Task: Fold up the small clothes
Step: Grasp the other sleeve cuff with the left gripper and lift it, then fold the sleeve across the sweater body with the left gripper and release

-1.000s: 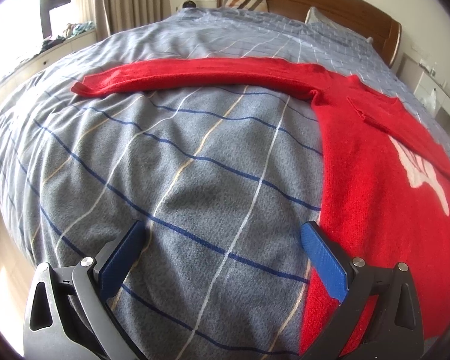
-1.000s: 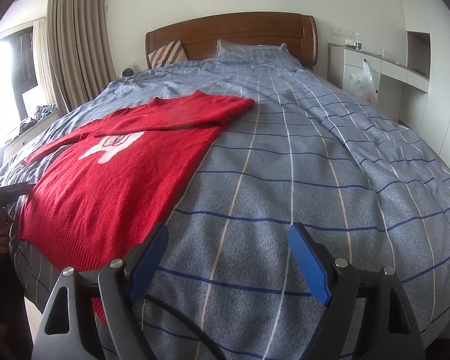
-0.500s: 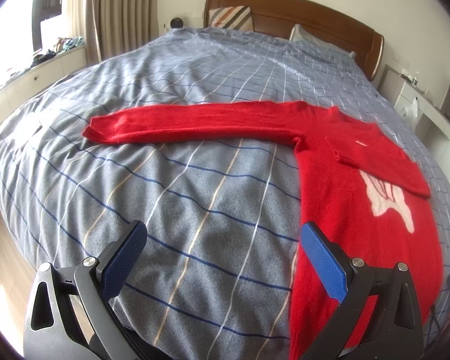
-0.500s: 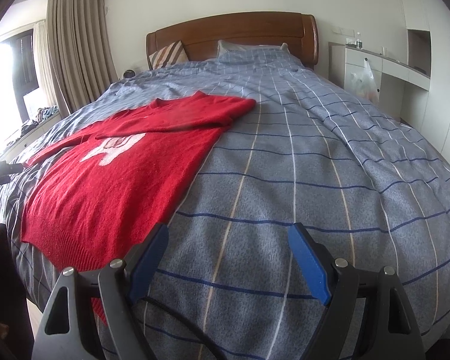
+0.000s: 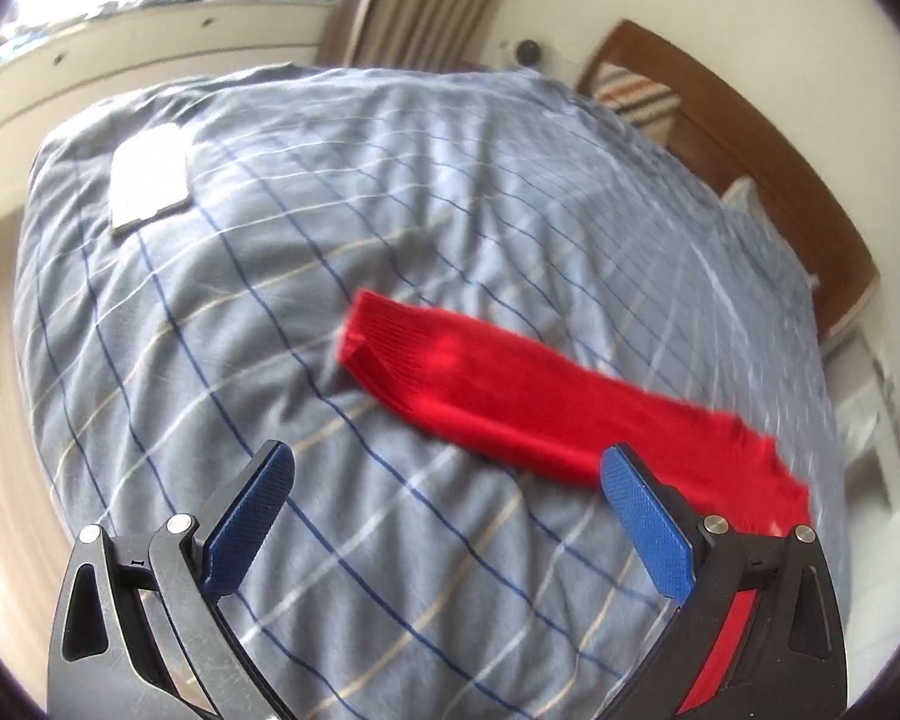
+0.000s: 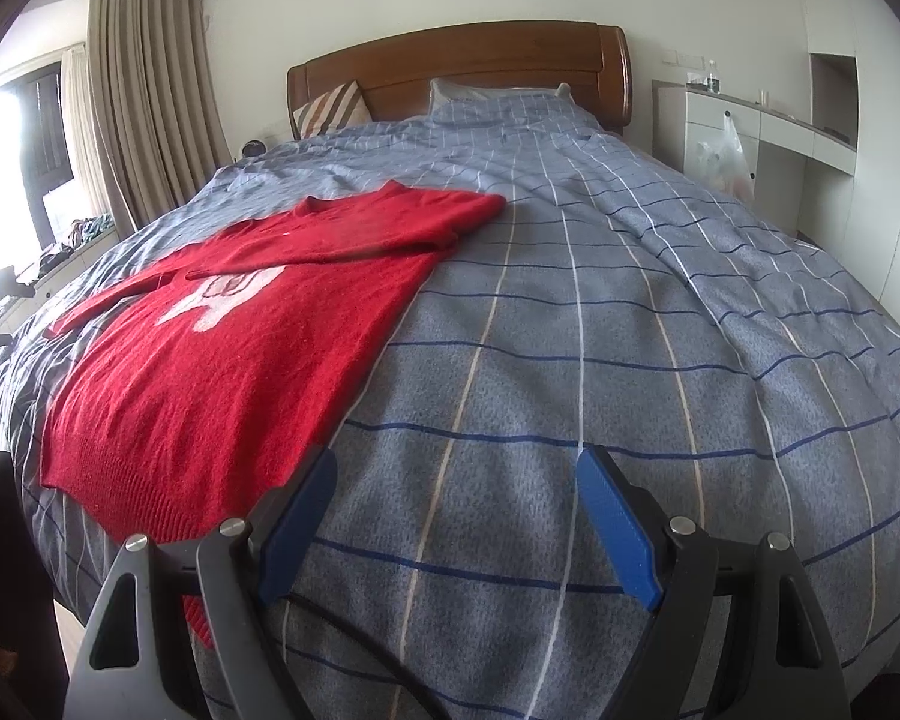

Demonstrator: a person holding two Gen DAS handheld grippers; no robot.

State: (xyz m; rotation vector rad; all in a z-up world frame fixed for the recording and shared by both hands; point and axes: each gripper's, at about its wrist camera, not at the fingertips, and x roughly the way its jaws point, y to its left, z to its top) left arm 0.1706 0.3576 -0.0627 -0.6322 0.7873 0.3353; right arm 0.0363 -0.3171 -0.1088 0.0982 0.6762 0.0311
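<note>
A red knitted sweater (image 6: 222, 354) with a white figure on its chest lies flat on the bed's blue-grey quilt (image 6: 600, 312) crossed by dark blue and white lines. Relative to the brown wooden headboard (image 6: 462, 69), the sweater is on the window side of the bed, with its neck toward the headboard and its ribbed hem toward the foot. One sleeve is folded across the chest; the other sleeve (image 5: 510, 390) stretches out straight over the quilt, away from the body of the sweater, its ribbed cuff at the far end.

The left gripper (image 5: 444, 480) hangs above the quilt beside this outstretched sleeve, its blue-padded fingers (image 5: 645, 531) spread wide with nothing between them. The right gripper (image 6: 456, 486) is over bare quilt at the foot end, just beside the hem, its fingers (image 6: 615, 525) also wide apart and empty.

A flat white rectangular thing (image 5: 147, 177) lies on the quilt, well apart from the sleeve; its nature cannot be told.
</note>
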